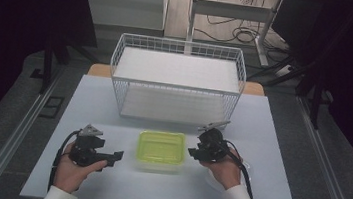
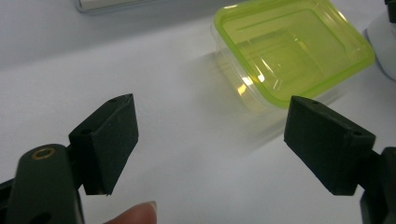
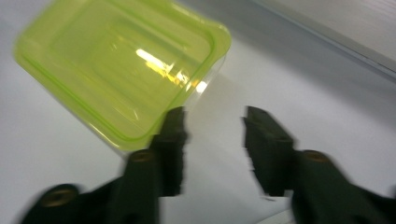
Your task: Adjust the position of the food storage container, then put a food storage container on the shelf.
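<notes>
Two open, empty grippers flank the lidded green container (image 1: pixel 160 150) on the table: left gripper (image 1: pixel 116 156) spread wide beside its left edge, right gripper (image 1: pixel 192 152) nearer, narrower.

I count one tub (image 1: pixel 160 150), yellow-green and lidded. I count one wire basket (image 1: pixel 176 79), white. One bench (image 1: pixel 104 182) carries both. I count two hand-held grippers: a left hand-held gripper (image 1: pixel 116 156) and a right hand-held gripper (image 1: pixel 192 152), each with two black jaws. Two hands hold them, one apiece. I count two white sleeves.
</notes>
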